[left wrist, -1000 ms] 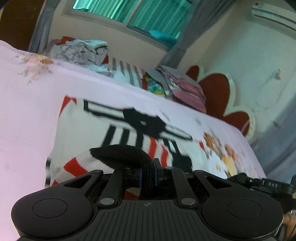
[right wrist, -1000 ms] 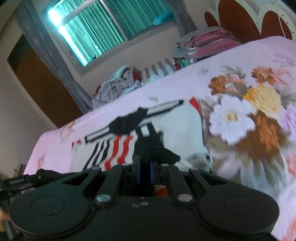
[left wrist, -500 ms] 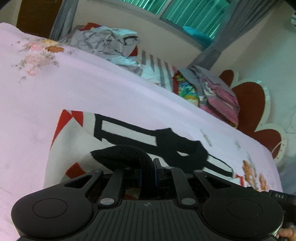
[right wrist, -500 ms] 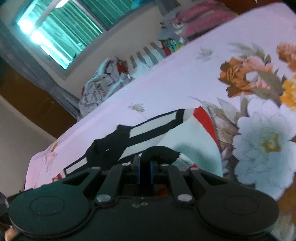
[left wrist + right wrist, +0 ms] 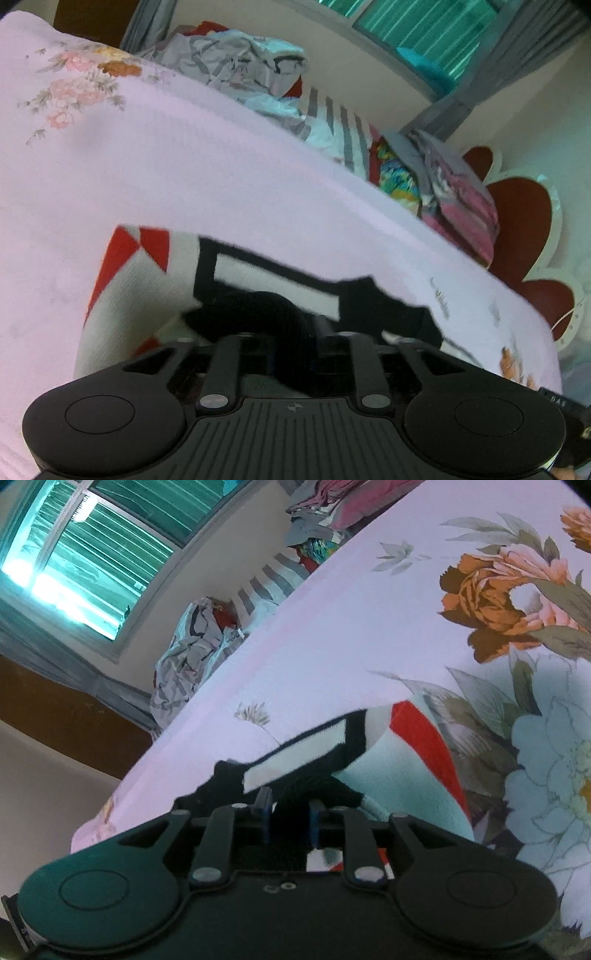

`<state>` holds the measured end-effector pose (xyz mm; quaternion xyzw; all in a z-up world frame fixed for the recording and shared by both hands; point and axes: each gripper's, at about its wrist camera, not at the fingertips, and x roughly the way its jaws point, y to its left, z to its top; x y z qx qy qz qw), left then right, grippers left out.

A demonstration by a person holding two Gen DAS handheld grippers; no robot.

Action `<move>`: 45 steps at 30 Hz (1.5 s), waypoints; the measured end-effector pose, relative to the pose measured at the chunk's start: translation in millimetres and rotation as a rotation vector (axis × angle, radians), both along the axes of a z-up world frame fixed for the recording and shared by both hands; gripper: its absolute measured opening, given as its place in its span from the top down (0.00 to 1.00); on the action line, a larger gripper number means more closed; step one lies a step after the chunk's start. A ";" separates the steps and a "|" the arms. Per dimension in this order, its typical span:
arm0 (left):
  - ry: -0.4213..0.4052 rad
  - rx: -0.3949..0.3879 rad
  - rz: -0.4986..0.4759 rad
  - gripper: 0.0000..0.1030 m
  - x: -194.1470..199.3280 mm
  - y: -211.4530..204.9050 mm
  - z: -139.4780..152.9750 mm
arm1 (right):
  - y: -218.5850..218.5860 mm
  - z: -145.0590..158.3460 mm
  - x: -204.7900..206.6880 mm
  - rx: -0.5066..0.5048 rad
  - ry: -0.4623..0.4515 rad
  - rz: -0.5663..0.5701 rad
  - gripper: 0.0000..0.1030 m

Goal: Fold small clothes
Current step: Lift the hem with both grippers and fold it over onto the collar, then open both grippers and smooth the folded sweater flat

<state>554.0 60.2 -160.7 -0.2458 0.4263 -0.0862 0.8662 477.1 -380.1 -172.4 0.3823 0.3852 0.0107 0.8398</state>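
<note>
Pink cotton-like sheeting with a printed flower pattern covers the bed (image 5: 221,177), which carries all the work; it lies smooth and flat around the garment. On it lies the small garment (image 5: 258,273), a white knit-looking piece with red stripes and black banding, set near the middle of the sheet and directly ahead of both tools. Judged from its lie, one fold has been laid over: the near edge is doubled onto the body, with a straight far edge and a red corner showing at each end. What is left appears to be the release, a smoothing, and probably a further fold across before it joins the stack. Beyond the far side of the bed sit a crumpled grey heap of clothes (image 5: 236,62), seemingly unfolded, and a neater folded stack (image 5: 458,192) in pink and grey by the red scalloped headboard (image 5: 524,229). The left tongs (image 5: 291,332) have just been opening and stand partly apart, a black ribbed edge of the garment between the jaws, not visibly pinched. The right tongs (image 5: 290,812) have likewise just been opening to a narrow gap, blue pads clear on either side of the black hem lying between them.
</note>
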 end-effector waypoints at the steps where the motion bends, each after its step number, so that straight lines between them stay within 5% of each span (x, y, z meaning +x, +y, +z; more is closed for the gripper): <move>1: -0.019 0.008 0.011 0.46 -0.2 1.8 3.5 | -1.3 0.9 0.0 0.008 -0.007 -0.004 0.75; 2: -0.043 0.023 0.033 0.33 -1.5 3.8 7.2 | -2.2 2.3 -0.4 0.009 -0.013 -0.007 0.73; 4: -0.081 0.048 0.050 0.32 -3.6 7.8 12.8 | -4.7 6.0 -2.2 0.006 -0.034 -0.027 0.60; 6: -0.077 0.072 0.045 0.32 -3.2 11.5 12.6 | -8.6 10.7 -5.4 -0.017 -0.056 -0.057 0.35; 11: -0.103 0.124 0.022 0.32 -14.8 13.4 12.7 | -0.1 27.7 -11.5 -0.217 -0.104 -0.052 0.55; 16: -0.184 0.233 -0.101 0.32 -37.3 -17.0 12.3 | 54.5 26.1 -4.4 -0.467 -0.136 0.169 0.70; 19: -0.173 0.240 -0.140 0.32 -37.1 -30.9 6.0 | 75.0 16.6 4.2 -0.499 -0.127 0.236 0.74; 23: -0.124 0.255 -0.094 0.32 -29.1 -22.7 -7.5 | 72.7 7.3 15.7 -0.555 -0.065 0.187 0.75; 29: -0.146 0.264 -0.078 0.33 -39.4 -14.2 -10.5 | 51.2 -6.7 8.6 -0.565 -0.051 0.135 0.95; 31: -0.145 0.272 -0.073 0.33 -41.1 -15.7 -10.8 | 47.4 -5.4 6.5 -0.539 -0.050 0.108 0.96; 35: -0.153 0.276 -0.073 0.32 -49.1 -18.5 -2.2 | 60.1 9.1 5.8 -0.591 -0.117 0.137 0.79; 45: -0.135 0.317 -0.112 0.32 -73.4 -20.9 -12.7 | 96.0 4.9 -19.3 -0.638 -0.134 0.297 0.77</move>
